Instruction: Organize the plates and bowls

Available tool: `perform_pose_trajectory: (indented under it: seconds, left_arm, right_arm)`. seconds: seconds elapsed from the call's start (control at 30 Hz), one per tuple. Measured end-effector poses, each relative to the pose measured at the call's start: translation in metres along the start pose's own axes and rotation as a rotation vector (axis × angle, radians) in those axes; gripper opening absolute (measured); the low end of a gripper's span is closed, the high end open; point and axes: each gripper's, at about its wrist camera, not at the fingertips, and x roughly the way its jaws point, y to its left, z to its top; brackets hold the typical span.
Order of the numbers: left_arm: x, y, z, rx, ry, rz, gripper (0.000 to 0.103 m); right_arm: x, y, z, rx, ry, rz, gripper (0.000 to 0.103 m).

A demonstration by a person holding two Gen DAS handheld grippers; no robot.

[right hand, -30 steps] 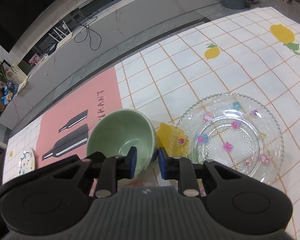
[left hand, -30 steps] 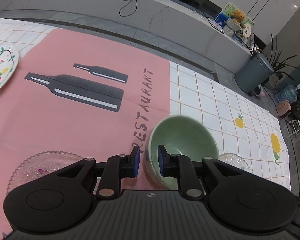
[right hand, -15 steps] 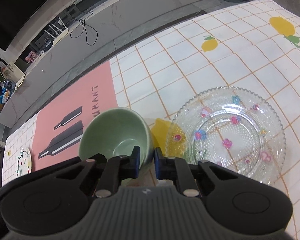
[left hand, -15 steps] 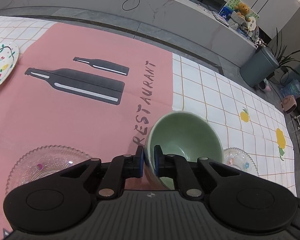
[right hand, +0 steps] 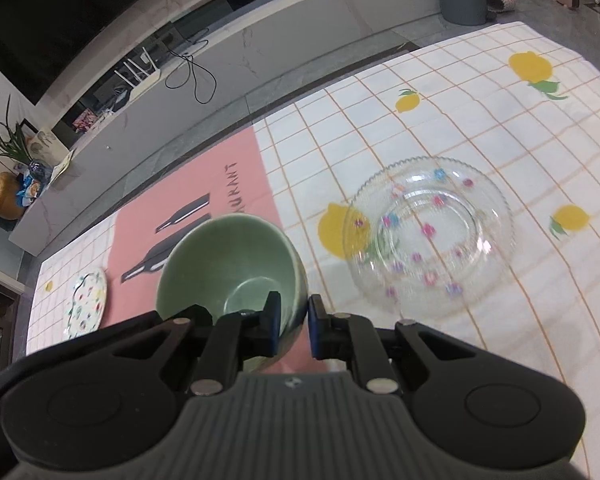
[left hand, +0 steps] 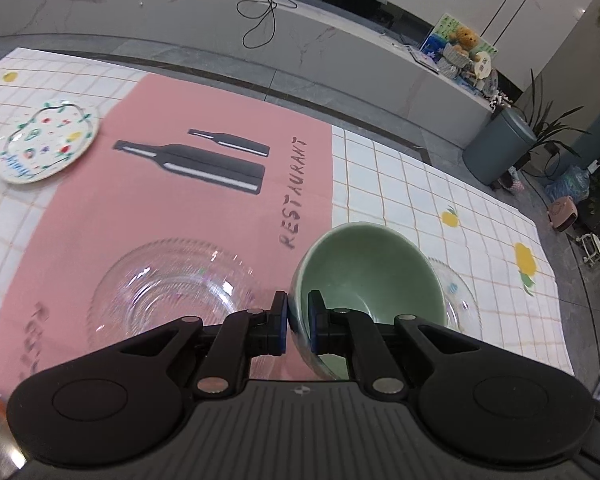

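Both grippers are shut on the rim of the same green bowl (left hand: 370, 272), which is lifted above the table. My left gripper (left hand: 298, 322) pinches its left rim, one finger inside and one outside. My right gripper (right hand: 293, 322) pinches its right rim; the bowl also shows in the right wrist view (right hand: 228, 264). A clear glass bowl (left hand: 168, 284) sits on the pink mat below and left of the left gripper. A clear glass plate with small flowers (right hand: 430, 236) lies on the checked cloth to the right. A white patterned plate (left hand: 46, 142) lies at the far left.
The pink mat (left hand: 180, 200) with bottle prints covers the table's middle; white checked cloth with lemons (right hand: 480, 120) lies around it. Beyond the table's far edge are a grey floor and a low marble bench (left hand: 260, 28). A grey bin (left hand: 498, 146) stands to the right.
Both grippers closed on the green bowl's rim and lifted it. The views rose and pulled back, so the glass bowl and the patterned plate show more fully.
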Motion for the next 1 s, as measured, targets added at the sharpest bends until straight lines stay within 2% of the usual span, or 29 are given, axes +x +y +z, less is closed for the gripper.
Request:
perform_pose_trajectory:
  seconds: [0.3, 0.5, 0.7, 1.0]
  left_arm:
    - [-0.073, 0.029, -0.032, -0.021, -0.066, 0.016, 0.011]
    - [-0.115, 0.068, -0.044, -0.112, -0.081, 0.015, 0.011]
    - [-0.148, 0.108, -0.054, -0.164, -0.119, 0.06, 0.011]
    - [-0.174, 0.159, -0.069, -0.245, -0.137, 0.074, 0.011]
  right_arm:
    - [-0.056, 0.014, -0.06, 0.028, 0.016, 0.062, 0.012]
    - [-0.086, 0.045, -0.095, -0.014, 0.022, 0.108, 0.012]
    - [-0.093, 0.079, -0.122, -0.062, 0.073, 0.17, 0.012]
    - [-0.096, 0.119, -0.152, -0.133, 0.111, 0.218, 0.012]
